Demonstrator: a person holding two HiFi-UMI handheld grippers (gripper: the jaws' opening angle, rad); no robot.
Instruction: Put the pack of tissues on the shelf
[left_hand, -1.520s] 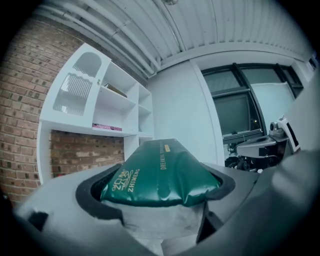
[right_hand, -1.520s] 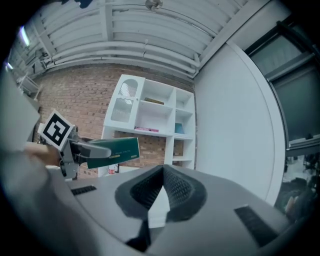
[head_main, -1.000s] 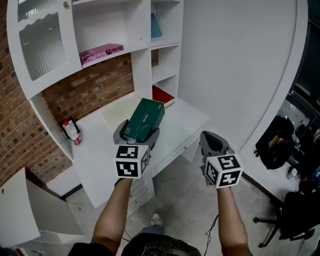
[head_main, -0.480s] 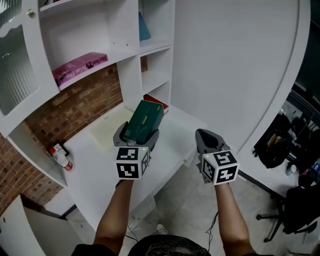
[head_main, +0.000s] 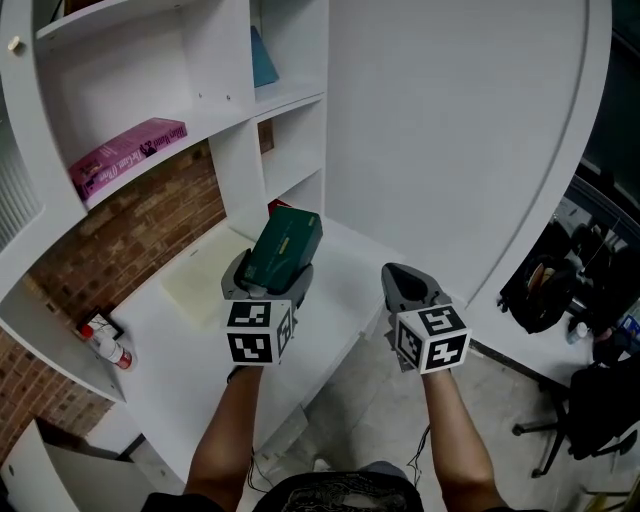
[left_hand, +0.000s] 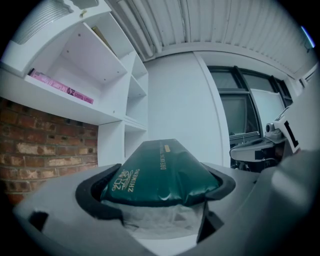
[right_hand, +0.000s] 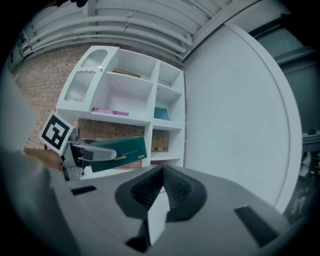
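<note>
A dark green pack of tissues (head_main: 283, 248) with gold print sits clamped in my left gripper (head_main: 268, 272), held above the white desk (head_main: 200, 340) in front of the white shelf unit (head_main: 200, 130). In the left gripper view the pack (left_hand: 160, 172) fills the jaws and points toward the shelves. My right gripper (head_main: 402, 282) hangs to the right, jaws pressed together with nothing between them. The right gripper view shows the pack (right_hand: 120, 149) and the left gripper to the left of it.
A pink book (head_main: 125, 152) lies on the upper shelf, a blue book (head_main: 263, 60) stands in a right cubby, a red item (head_main: 279, 208) lies in the lowest cubby. A small bottle (head_main: 105, 345) stands at the desk's left. A brick wall (head_main: 130, 230) backs the desk; a curved white panel (head_main: 450, 130) stands right.
The view has moved closer to the shelf unit, which has slid left and down in the frame. The left gripper carries the pack slightly higher and forward. The right gripper stays shut beside it.
</note>
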